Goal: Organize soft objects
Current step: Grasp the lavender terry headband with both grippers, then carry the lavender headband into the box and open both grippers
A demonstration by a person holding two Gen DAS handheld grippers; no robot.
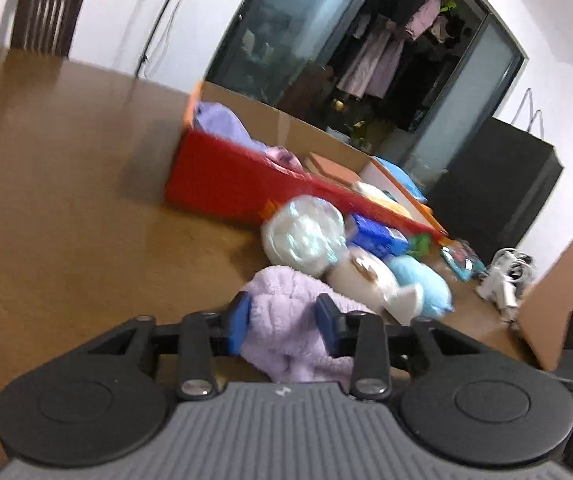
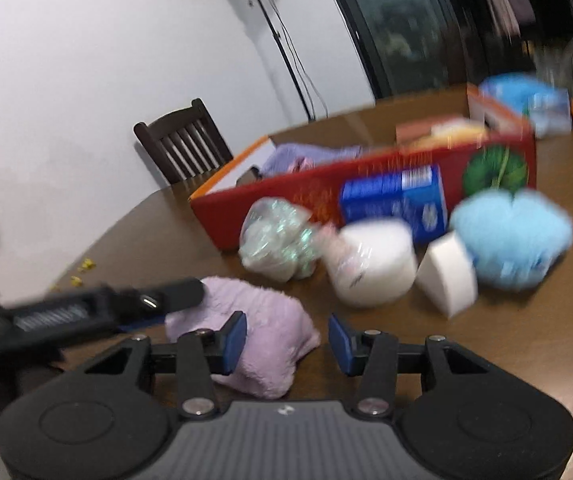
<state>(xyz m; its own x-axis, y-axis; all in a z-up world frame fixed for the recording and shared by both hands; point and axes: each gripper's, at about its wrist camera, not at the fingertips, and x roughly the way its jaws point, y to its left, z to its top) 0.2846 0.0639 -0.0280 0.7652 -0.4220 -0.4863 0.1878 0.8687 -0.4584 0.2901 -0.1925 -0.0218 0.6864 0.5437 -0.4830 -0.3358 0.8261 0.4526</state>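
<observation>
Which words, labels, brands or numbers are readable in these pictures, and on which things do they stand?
None can be read.
Blue packet: white print, too blurred.
Red box: gold marks, too blurred.
Right gripper body: a small white logo, no letters.

Fluffy lilac plush cloth (image 1: 286, 320), glossy wooden table (image 1: 66, 200), crinkly shiny plastic bag (image 2: 274, 236), matt black tongs (image 2: 286, 338)

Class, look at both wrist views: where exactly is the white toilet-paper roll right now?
The toilet-paper roll lies on the table before the red box, between the crinkly plastic bag and the white wedge sponge.
</observation>
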